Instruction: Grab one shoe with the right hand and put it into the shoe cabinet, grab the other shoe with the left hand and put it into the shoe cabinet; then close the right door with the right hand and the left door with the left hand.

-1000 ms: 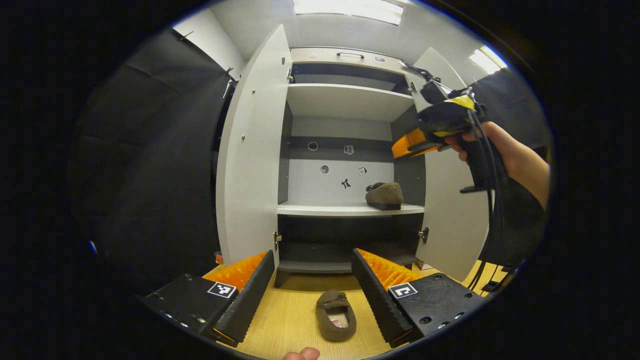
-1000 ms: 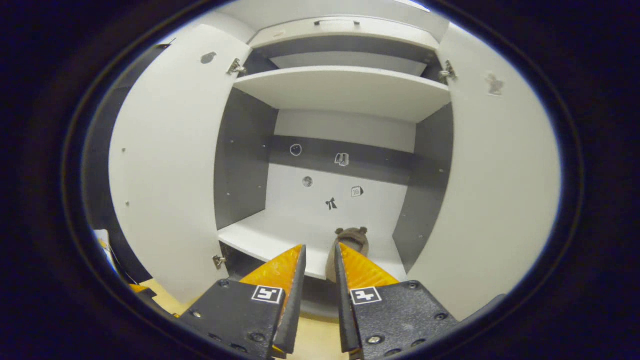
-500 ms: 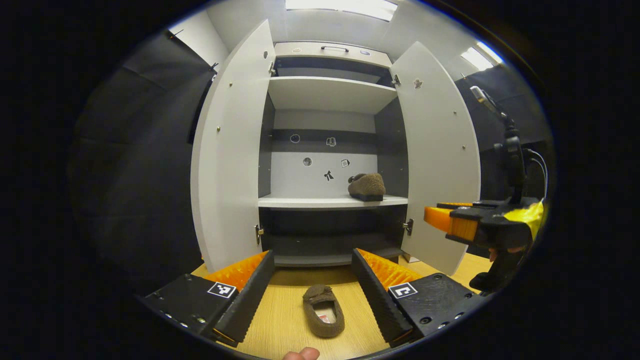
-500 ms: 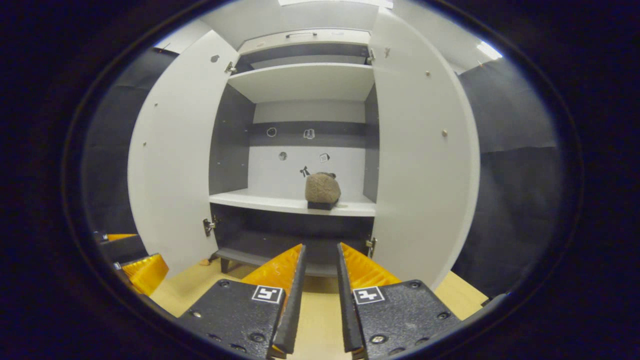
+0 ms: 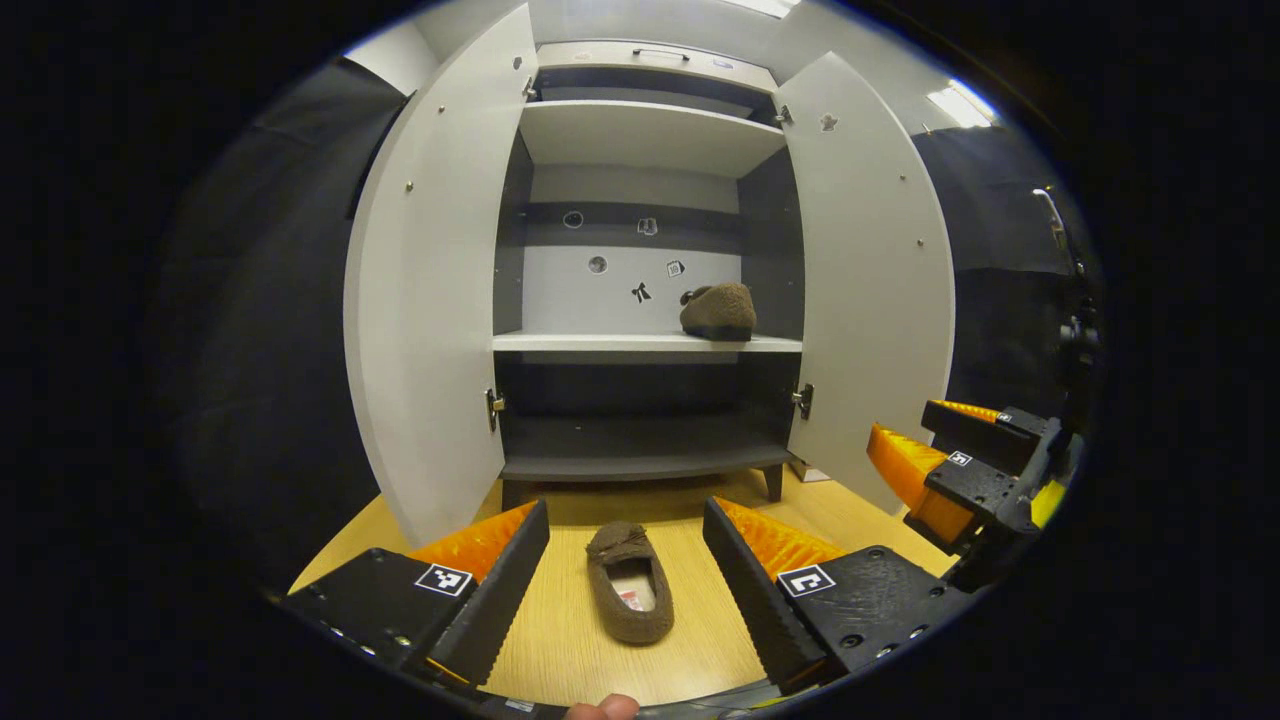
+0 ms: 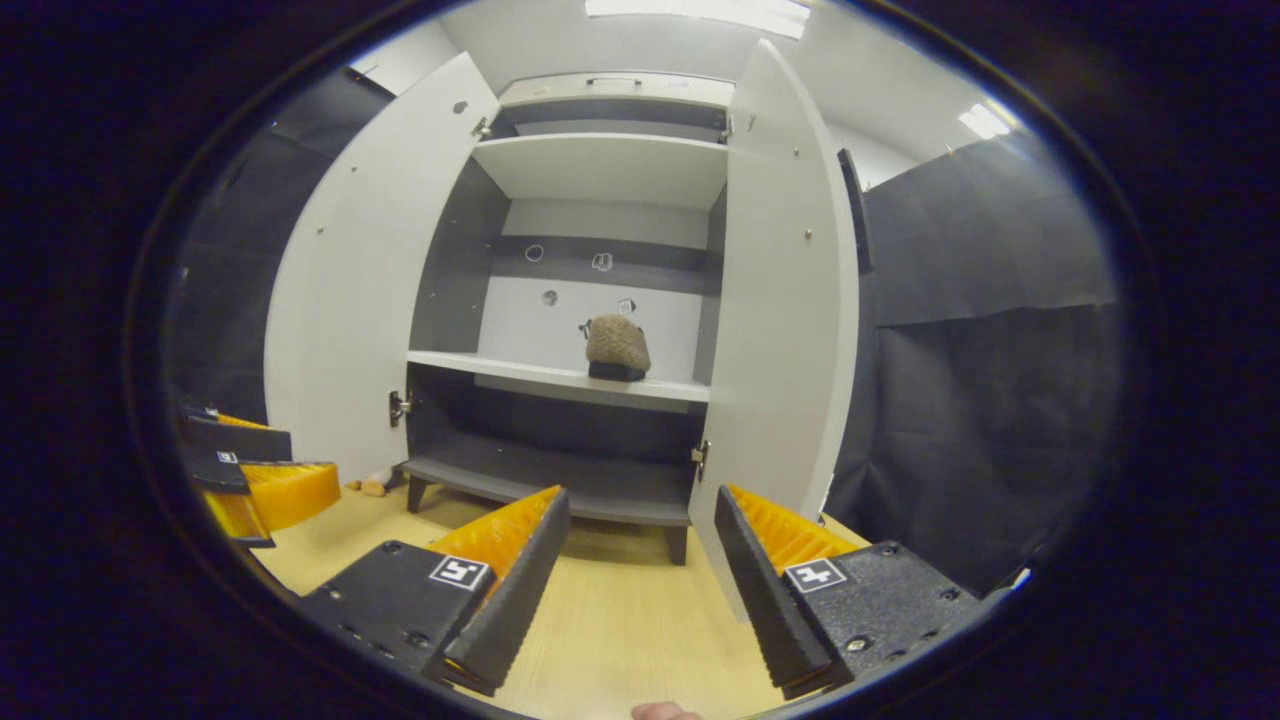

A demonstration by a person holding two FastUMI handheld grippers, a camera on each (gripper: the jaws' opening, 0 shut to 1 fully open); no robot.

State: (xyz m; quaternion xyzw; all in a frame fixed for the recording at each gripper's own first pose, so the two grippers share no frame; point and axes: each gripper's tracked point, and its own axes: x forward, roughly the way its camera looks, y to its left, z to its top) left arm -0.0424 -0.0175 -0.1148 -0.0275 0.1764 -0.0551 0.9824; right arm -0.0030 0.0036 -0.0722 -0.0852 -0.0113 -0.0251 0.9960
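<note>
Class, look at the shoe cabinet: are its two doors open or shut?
Open: left door and right door swing outward, showing a shoe on a shelf.

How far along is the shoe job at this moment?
Done: one shoe sits on the cabinet's middle shelf. In hand: the left gripper, jaws open, frames the second shoe on the floor. The right gripper is open, empty. Left: grasp and shelve it, then close the right door and left door.

I stood in a recording booth got up like a home hallway: black cloth walls (image 6: 980, 330) hung around a white shoe cabinet (image 5: 640, 140) on a pale wood floor (image 5: 560, 640), under office-style ceiling light panels (image 6: 700, 8).
</note>
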